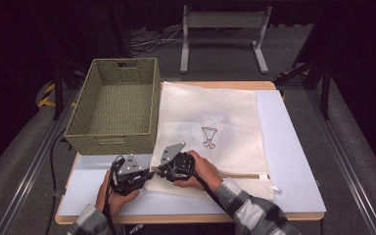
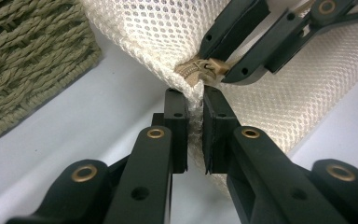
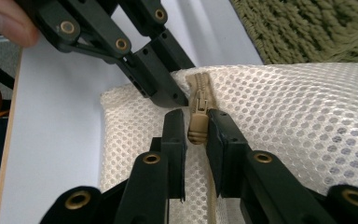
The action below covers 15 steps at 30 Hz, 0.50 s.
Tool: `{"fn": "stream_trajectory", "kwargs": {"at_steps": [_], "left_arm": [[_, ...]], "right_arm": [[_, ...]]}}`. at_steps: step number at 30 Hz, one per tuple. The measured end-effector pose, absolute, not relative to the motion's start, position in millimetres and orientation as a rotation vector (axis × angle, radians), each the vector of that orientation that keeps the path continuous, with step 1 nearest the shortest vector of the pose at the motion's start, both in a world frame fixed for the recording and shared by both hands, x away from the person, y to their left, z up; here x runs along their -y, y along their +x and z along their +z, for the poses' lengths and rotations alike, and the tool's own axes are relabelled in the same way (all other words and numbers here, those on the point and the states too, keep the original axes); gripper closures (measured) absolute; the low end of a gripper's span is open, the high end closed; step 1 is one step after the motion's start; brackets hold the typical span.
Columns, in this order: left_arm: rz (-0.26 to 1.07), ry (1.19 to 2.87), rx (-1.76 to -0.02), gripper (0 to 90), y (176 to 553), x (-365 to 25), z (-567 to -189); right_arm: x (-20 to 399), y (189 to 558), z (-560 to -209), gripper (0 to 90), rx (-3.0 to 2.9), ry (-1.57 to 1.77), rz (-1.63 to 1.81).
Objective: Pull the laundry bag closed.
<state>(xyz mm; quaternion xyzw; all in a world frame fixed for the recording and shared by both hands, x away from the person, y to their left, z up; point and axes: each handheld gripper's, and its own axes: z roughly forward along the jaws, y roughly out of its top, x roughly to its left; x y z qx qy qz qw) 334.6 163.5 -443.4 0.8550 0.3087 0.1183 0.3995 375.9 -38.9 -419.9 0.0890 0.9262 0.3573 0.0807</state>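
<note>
Left fingers: the left gripper (image 2: 195,135) pinches the near-left corner of the mesh laundry bag (image 1: 210,132); the pads (image 2: 176,126) press the folded edge from both sides with only the cloth between them.
Right fingers: the right gripper (image 3: 196,140) stands narrow around the tan zipper pull (image 3: 197,123); both pads (image 3: 174,140) sit against its sides, though I cannot tell how firmly they press.
Gripper spacing: tips nearly meet at the bag corner, the left just beside the zipper end.
Bag position: flat on the white desk (image 1: 293,147), right of the woven basket (image 1: 115,105), its left edge just beside the basket.
Markings: a small dark outline drawing (image 1: 209,136) near the bag's middle; no readable writing or brand.
Hands: each wraps its gripper at the desk's near edge.
</note>
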Motion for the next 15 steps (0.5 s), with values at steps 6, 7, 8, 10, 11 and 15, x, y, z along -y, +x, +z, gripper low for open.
{"fn": "stream_trajectory", "kwargs": {"at_steps": [6, 7, 8, 10, 11, 15], "left_arm": [[0.294, 2.152, -0.782, 82.0, 334.7, -163.9, -443.2], [0.292, 2.15, -0.782, 81.7, 334.8, -164.0, -443.2], [0.288, 2.147, -0.78, 81.7, 335.0, -164.4, -443.0], [0.29, 2.145, -0.775, 81.9, 335.4, -165.4, -442.3], [0.289, 2.144, -0.775, 82.6, 335.4, -165.4, -441.8], [0.283, 2.138, -0.782, 84.4, 334.9, -165.3, -440.4]], "right_arm": [[38.7, 376.8, -420.3, 82.5, -2.754, 0.275, 1.041], [38.5, 376.4, -420.1, 82.6, -2.751, 0.274, 1.033], [38.0, 375.7, -420.0, 82.6, -2.746, 0.265, 1.027], [37.9, 374.6, -419.2, 82.7, -2.737, 0.261, 1.019], [38.1, 374.3, -418.9, 82.7, -2.735, 0.264, 1.017], [38.5, 373.8, -418.8, 82.8, -2.732, 0.264, 1.005]]}}
